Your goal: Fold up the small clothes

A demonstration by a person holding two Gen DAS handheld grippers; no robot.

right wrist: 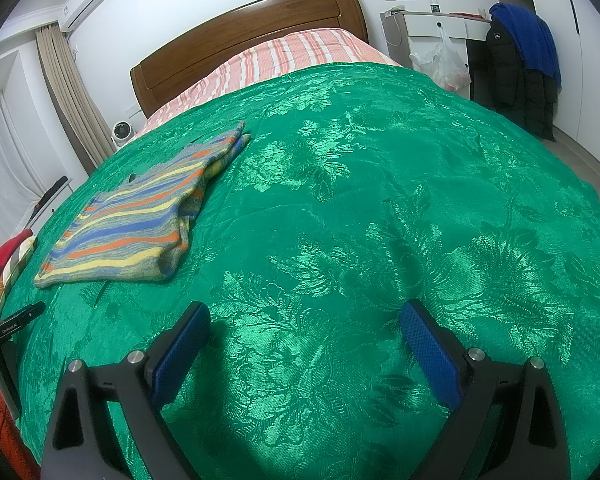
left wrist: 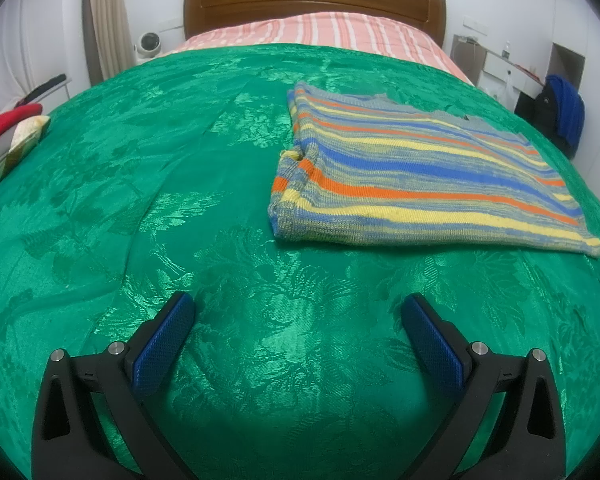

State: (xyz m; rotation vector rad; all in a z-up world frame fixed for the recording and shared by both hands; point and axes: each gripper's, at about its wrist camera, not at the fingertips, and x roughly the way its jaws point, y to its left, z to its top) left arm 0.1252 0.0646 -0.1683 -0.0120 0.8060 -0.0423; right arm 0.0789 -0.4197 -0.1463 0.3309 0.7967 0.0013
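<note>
Beyond the bed (right wrist: 420, 160), only rightward: hanging blue cloth (right wrist: 528, 36), dark jacket (right wrist: 508, 84).

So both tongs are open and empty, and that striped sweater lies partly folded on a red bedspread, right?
Almost. The bedspread is green, not red, as both wrist views show. The rest holds: the left tongs and right tongs are open and empty, and the striped sweater lies partly folded on the bedspread.

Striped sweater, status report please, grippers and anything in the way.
Left hand-held gripper open, empty. Right hand-held gripper open, empty. Striped sweater folded flat on green bedspread, untouched. Nothing in the way.
</note>
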